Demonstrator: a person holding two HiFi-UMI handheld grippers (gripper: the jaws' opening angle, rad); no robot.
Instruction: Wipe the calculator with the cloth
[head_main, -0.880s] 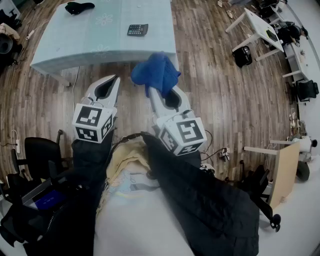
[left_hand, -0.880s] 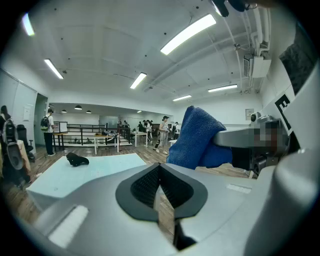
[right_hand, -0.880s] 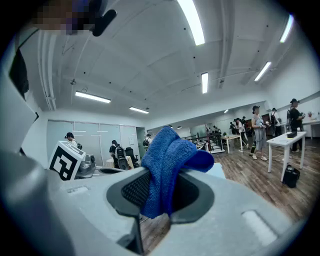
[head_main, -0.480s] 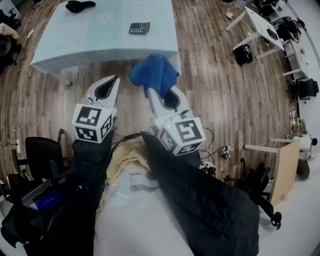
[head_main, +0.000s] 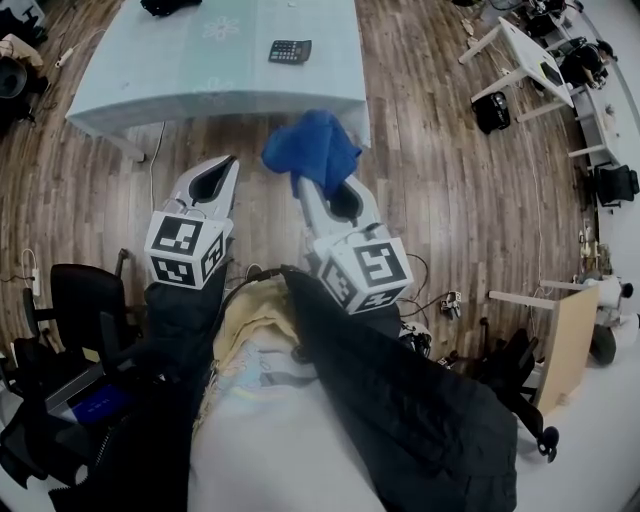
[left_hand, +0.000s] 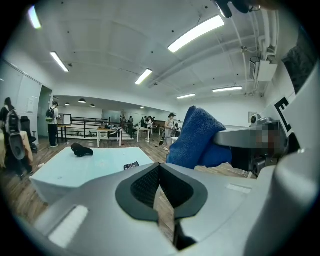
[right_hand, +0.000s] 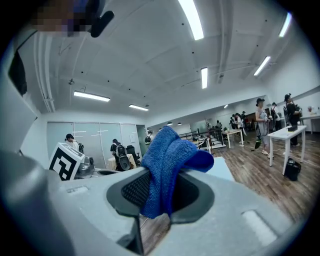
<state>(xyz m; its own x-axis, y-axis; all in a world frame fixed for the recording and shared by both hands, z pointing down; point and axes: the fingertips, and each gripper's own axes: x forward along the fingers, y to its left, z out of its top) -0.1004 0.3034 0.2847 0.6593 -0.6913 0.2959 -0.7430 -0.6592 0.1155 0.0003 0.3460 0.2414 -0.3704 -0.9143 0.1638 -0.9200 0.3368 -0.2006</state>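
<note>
Here, grippers: two. Left gripper (head_main: 229, 163): jaws pressed together, nothing between them. Right gripper (head_main: 303, 186): jaws pinched one blue cloth (head_main: 312, 148), which bunched up over its tips. Calculator (head_main: 290, 50): one, lay well ahead of both claws on the one pale table (head_main: 200, 75). Dark item (head_main: 165, 7): one, farther ahead, to the left. Floor (head_main: 440, 170): wood planks. Room: open workspace; white desk (head_main: 520, 50) stood far right of the right claw.

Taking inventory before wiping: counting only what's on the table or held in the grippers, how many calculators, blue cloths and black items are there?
Calculator: 1
Blue cloth: 1
Black item: 1
Total: 3
</note>
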